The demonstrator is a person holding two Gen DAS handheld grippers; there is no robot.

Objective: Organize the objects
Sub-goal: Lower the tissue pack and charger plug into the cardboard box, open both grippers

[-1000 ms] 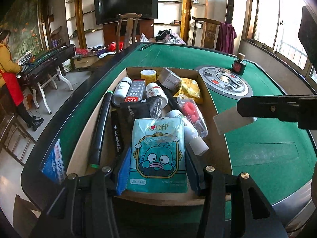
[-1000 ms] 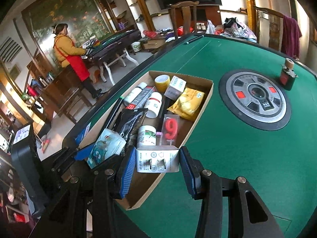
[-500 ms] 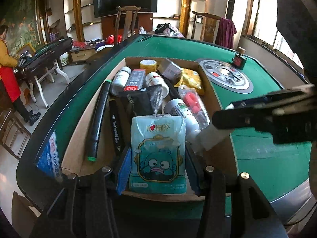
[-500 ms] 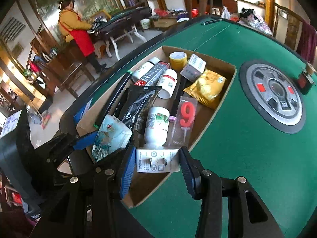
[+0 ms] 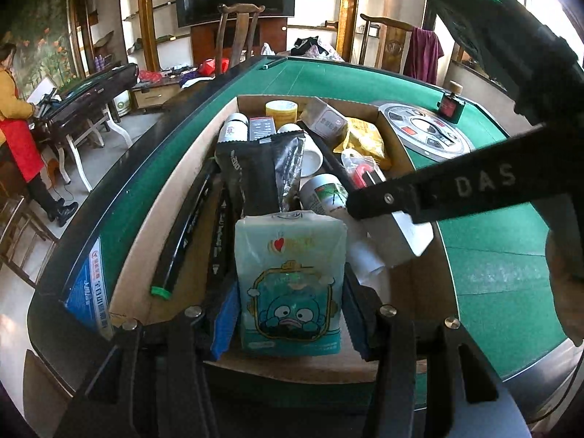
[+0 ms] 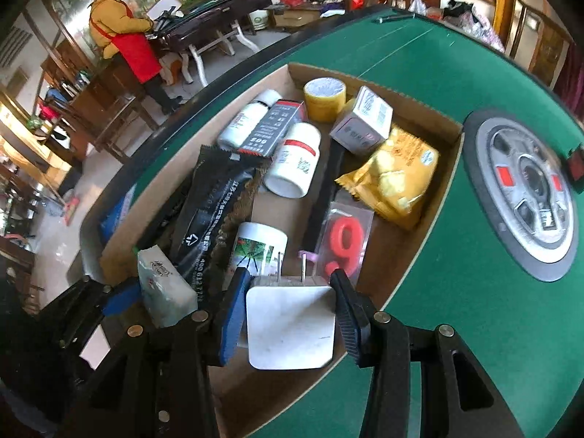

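An open cardboard box (image 5: 398, 146) lies on the green felt table (image 5: 485, 255), filled with several items. My left gripper (image 5: 288, 314) is shut on a teal tissue pack (image 5: 288, 284) with a cartoon face, held upright over the box's near end. My right gripper (image 6: 290, 306) is shut on a white plug charger (image 6: 290, 325), its prongs pointing into the box (image 6: 368, 80) near a white jar (image 6: 259, 244) and a red "9" candle (image 6: 346, 237). In the left wrist view the right gripper (image 5: 438, 193) reaches in from the right with the charger (image 5: 408, 233). The tissue pack (image 6: 164, 292) sits just left of the charger.
The box also holds a black pouch (image 6: 215, 204), a yellow snack bag (image 6: 398, 179), a tape roll (image 6: 325, 95), white bottles (image 6: 295, 160) and a black marker (image 5: 182, 233). A round control panel (image 6: 525, 189) and a small dark bottle (image 5: 450, 104) lie right of it. A person (image 6: 124, 36) stands far left.
My right gripper has come left and down over the box's near right corner with the charger, tipping more steeply downward. The left gripper and tissue pack have barely moved.
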